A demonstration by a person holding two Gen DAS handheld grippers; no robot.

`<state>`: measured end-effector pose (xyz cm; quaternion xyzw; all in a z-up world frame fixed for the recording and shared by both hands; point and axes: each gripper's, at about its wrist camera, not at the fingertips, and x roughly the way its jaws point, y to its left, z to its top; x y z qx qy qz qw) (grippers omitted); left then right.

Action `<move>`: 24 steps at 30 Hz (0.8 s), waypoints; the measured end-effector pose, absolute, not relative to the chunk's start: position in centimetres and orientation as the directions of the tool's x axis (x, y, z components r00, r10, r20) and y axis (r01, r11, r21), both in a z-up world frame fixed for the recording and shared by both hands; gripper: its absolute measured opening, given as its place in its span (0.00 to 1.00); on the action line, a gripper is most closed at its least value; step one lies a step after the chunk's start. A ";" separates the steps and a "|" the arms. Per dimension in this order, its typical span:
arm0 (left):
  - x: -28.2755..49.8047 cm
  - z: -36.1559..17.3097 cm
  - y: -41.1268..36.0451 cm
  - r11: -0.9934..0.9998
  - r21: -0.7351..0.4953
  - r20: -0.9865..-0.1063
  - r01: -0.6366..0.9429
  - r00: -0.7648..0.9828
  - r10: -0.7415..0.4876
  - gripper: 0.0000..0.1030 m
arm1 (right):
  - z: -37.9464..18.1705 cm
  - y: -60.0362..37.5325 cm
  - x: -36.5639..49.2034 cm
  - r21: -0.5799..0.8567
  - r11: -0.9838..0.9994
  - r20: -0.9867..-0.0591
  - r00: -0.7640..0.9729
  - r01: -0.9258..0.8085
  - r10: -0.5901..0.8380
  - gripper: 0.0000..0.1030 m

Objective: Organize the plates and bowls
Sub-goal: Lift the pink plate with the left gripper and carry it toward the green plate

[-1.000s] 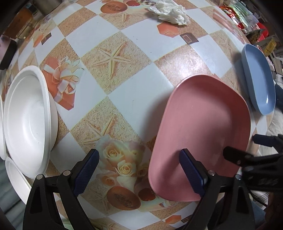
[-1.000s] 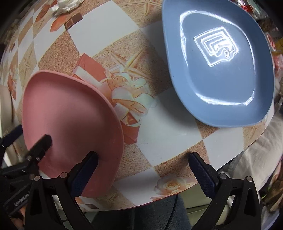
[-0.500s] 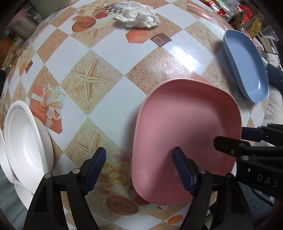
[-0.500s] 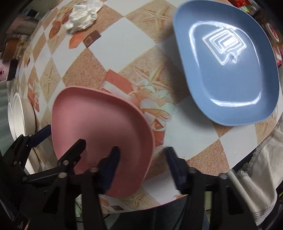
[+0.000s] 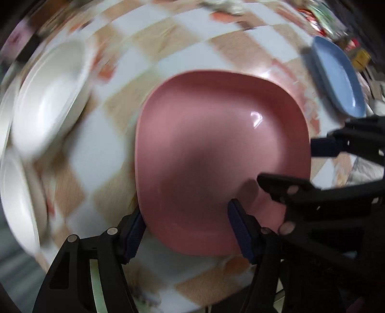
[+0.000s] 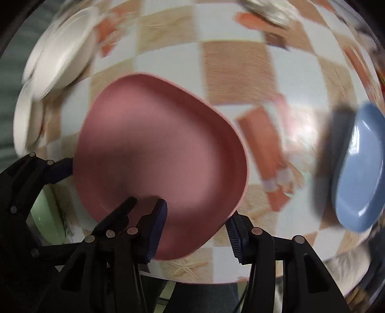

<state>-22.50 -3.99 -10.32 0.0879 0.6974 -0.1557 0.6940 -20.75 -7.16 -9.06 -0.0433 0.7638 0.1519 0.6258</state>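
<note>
A pink plate (image 5: 216, 156) is held above the patterned table, sharp against a motion-blurred background; it also shows in the right wrist view (image 6: 156, 168). My left gripper (image 5: 187, 231) is shut on its near rim, one finger under, one on top. My right gripper (image 6: 196, 231) is shut on the same plate's near rim beside it. A blue plate (image 5: 336, 74) lies at the table's far right, seen also in the right wrist view (image 6: 358, 175). White bowls (image 5: 48, 96) stand at the left.
The table (image 5: 240, 48) has a checked shell-pattern cloth; its near edge (image 6: 204, 281) runs just below the grippers. More white bowls (image 6: 60, 50) sit at the left. Cluttered packages (image 5: 324, 14) lie beyond the blue plate.
Both grippers have closed on the pink plate's rim and lifted it. The views have swung toward the white bowls at the left, and the background is now blurred.
</note>
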 end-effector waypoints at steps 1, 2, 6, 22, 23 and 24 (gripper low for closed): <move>-22.9 -10.4 -3.2 0.944 -0.098 -0.995 0.316 -0.028 -0.094 0.68 | -9.0 -6.7 -20.9 0.193 0.946 -0.966 -0.220 -0.260 0.137 0.50; -23.4 -10.2 -2.1 0.953 -0.097 -0.995 0.289 -0.030 -0.092 0.68 | -9.1 -6.4 -21.0 0.198 0.947 -0.964 -0.226 -0.252 0.142 0.50; -23.5 -8.7 1.0 0.972 -0.076 -0.996 0.223 0.032 -0.085 0.68 | -9.1 -8.2 -20.8 0.178 0.975 -0.963 -0.227 -0.136 0.144 0.62; -16.4 -12.1 1.0 0.968 -0.068 -0.997 0.240 0.016 -0.074 0.83 | -12.2 -9.1 -19.4 0.041 0.999 -0.967 -0.253 -0.001 0.039 1.00; -16.1 -12.5 1.0 0.970 -0.065 -0.997 0.236 0.017 -0.071 0.87 | -12.2 -8.9 -19.3 0.035 0.999 -0.967 -0.253 0.000 0.034 1.00; -16.0 -12.9 0.9 0.970 -0.062 -0.998 0.233 0.016 -0.067 0.87 | -12.3 -8.9 -19.2 0.033 0.999 -0.968 -0.250 0.007 0.033 1.00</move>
